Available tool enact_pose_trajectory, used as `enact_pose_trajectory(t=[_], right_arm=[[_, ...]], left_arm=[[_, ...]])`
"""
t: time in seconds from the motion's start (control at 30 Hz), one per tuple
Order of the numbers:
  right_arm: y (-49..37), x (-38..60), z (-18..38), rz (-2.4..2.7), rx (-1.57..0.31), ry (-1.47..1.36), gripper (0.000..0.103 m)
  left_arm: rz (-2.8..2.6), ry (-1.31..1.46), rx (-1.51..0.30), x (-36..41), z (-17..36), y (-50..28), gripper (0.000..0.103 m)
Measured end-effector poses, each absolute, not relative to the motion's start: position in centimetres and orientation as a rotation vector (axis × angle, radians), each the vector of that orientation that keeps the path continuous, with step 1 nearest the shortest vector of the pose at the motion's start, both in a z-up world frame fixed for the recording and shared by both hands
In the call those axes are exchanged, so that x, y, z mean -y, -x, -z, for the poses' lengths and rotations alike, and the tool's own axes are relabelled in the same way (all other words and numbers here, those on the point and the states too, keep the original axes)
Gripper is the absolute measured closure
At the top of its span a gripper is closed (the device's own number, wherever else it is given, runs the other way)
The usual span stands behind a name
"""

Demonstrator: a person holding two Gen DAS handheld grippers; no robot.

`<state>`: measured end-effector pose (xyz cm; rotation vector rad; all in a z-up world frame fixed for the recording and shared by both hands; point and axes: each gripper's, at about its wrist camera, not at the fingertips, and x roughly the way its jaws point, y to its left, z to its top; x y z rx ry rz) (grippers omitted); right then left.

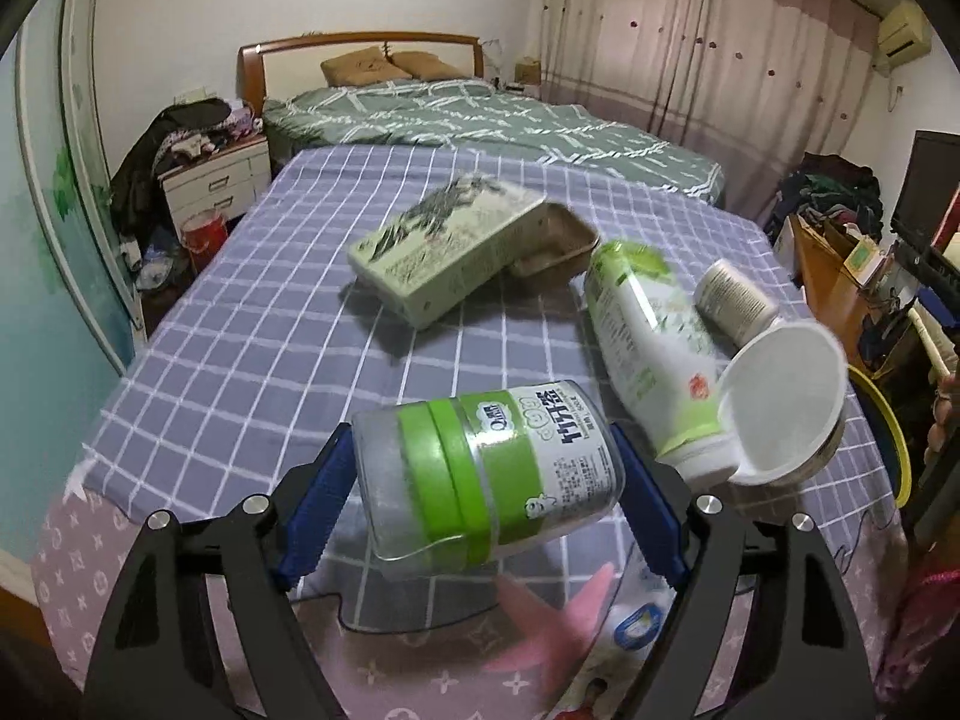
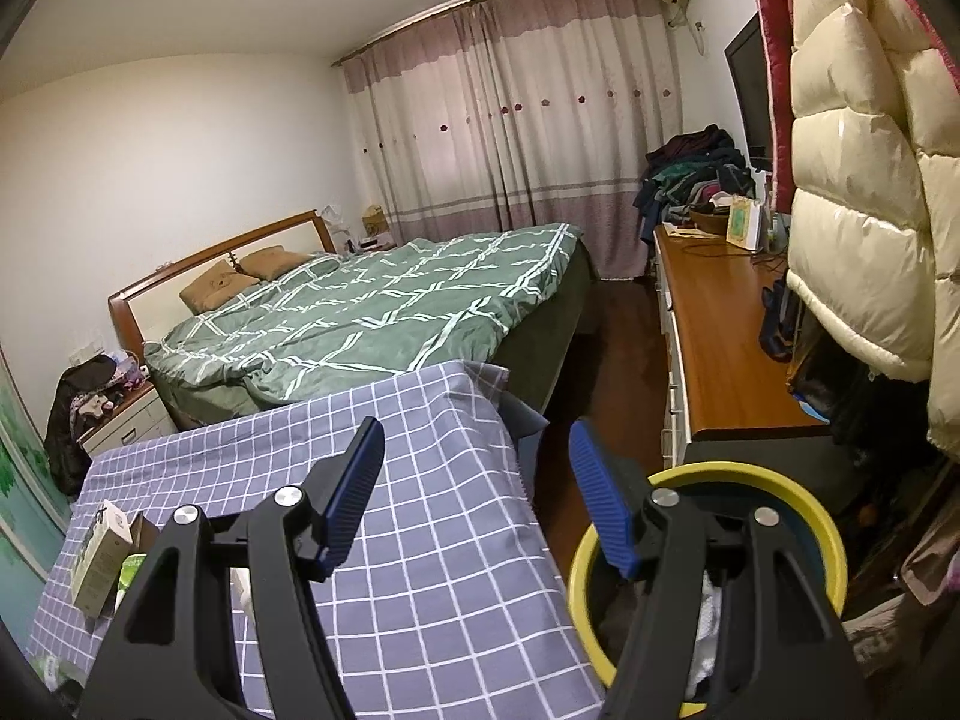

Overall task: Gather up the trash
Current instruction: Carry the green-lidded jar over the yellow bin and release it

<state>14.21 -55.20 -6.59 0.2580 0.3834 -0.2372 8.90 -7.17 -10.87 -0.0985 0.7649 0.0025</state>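
Left gripper clamps the clear jar, lower centre of frame, pads on smooth round sides; it could slip out. Right gripper is open, empty, beside the yellow bin.

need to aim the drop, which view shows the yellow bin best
The right wrist view: the yellow bin shows its rim and inside, beside the checked table. The left wrist view catches only a sliver of rim at the right edge.
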Motion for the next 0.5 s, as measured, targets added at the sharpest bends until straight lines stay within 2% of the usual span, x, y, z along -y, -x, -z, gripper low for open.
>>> enact_pose_trajectory(t=[0.27, 0.5], right_arm=[[-10.1, 57.8, 5.8, 0.261, -0.399, -0.224, 0.042], [-4.5, 61.6, 5.8, 0.349, -0.401, -0.198, 0.042]], left_arm=[[0.139, 0.065, -0.724, 10.6, 7.1, -10.6, 0.022], [0.378, -0.002, -0.691, 18.3, 3.5, -12.7, 0.022]])
